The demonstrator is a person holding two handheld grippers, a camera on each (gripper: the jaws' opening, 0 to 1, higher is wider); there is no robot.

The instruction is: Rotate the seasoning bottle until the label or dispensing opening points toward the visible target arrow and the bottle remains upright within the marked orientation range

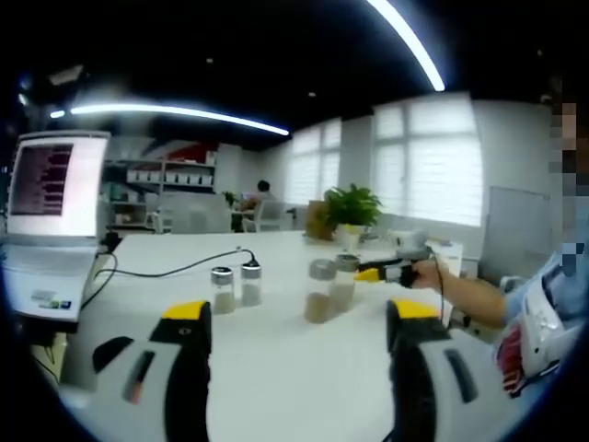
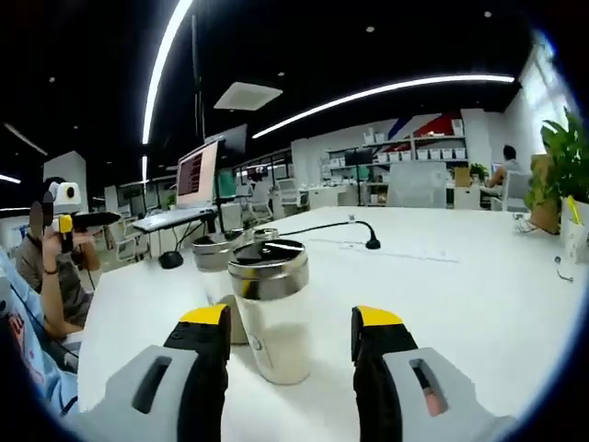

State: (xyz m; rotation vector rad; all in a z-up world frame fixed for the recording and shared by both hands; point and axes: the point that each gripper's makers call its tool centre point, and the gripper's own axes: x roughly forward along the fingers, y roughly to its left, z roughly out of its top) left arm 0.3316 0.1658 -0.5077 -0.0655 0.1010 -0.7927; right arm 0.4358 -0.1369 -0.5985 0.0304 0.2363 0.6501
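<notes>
Two grippers are held open over the white table (image 1: pixel 276 368): the left gripper (image 1: pixel 299 318) is kept well back, its jaws spread and empty, with four bottles standing upright at its twelve o'clock. The seasoning bottle (image 2: pixel 272 308) is framed upright between the spread jaws of the right gripper (image 2: pixel 290 322), dead ahead at twelve o'clock and not yet clasped, so the right one is judged far nearer.

I saw a white table (image 1: pixel 276 359), four lidded seasoning bottles (image 1: pixel 318 291) standing upright on it, a laptop (image 1: pixel 51 226) at its edge, a black cable (image 1: pixel 170 270), a potted plant (image 1: pixel 350 214).
</notes>
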